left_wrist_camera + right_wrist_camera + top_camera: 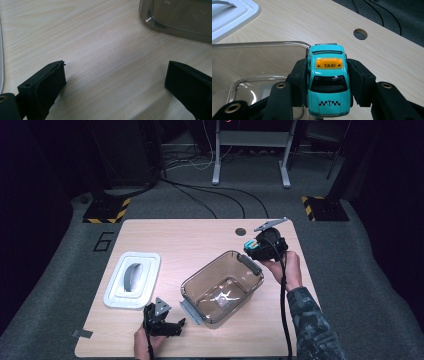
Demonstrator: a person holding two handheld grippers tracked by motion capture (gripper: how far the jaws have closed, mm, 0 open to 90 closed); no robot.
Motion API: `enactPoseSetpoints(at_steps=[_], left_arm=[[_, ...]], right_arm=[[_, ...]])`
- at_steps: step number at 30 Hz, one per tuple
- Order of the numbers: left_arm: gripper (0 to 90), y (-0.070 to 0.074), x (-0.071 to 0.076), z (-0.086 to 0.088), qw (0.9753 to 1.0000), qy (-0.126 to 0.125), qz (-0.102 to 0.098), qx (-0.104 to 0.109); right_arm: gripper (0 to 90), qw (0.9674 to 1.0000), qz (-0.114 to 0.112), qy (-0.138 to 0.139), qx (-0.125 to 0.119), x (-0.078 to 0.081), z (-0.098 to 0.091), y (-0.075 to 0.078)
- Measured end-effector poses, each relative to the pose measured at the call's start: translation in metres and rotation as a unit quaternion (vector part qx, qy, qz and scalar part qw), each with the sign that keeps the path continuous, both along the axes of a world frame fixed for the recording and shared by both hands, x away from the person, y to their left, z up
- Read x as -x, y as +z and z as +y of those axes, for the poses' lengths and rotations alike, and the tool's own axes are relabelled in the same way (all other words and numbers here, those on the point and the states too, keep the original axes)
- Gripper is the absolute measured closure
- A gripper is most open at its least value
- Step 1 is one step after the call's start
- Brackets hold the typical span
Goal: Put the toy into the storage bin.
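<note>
A teal toy taxi (328, 82) with an orange TAXI roof sign is clamped between the black jaws of my right gripper (328, 86). In the high view that gripper (254, 247) hovers at the far right corner of a clear plastic container (222, 287), the taxi (248, 245) showing as a teal spot at its tip. The container (249, 65) lies just below and left of the car, with nothing inside it. My left gripper (179, 324) rests near the table's front edge, left of the container. Its jaws stand wide apart over bare wood (115, 77) with nothing between them.
A white container lid (132, 279) with a grey handle lies at the left of the table. A round cable hole (240, 231) sits near the far edge. The container's corner (175, 20) is close ahead of the left gripper. Cables and stand legs cross the floor beyond.
</note>
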State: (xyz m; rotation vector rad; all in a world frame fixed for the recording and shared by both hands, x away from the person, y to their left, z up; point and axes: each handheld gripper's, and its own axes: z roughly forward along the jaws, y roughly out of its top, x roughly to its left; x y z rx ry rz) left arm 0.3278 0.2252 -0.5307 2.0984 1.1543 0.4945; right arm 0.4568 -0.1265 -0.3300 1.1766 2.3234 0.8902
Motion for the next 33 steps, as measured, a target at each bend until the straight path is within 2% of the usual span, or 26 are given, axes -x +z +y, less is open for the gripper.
enactPoseSetpoints(at_steps=[1,13,33], left_arm=[[3.1,0.0,0.0,0.0,1.0,0.0,0.0,0.0],[3.1,0.0,0.0,0.0,1.0,0.0,0.0,0.0],[3.2,0.0,0.0,0.0,1.0,0.0,0.0,0.0]], right_arm=[[52.5,1.0,-0.002,0.007,0.004,-0.001,0.001,0.0],[52.5,0.9999,0.01,0.009,-0.01,-0.001,0.014,-0.004],[52.5,0.9994,0.026,0.021,-0.01,-0.001,0.031,-0.015]])
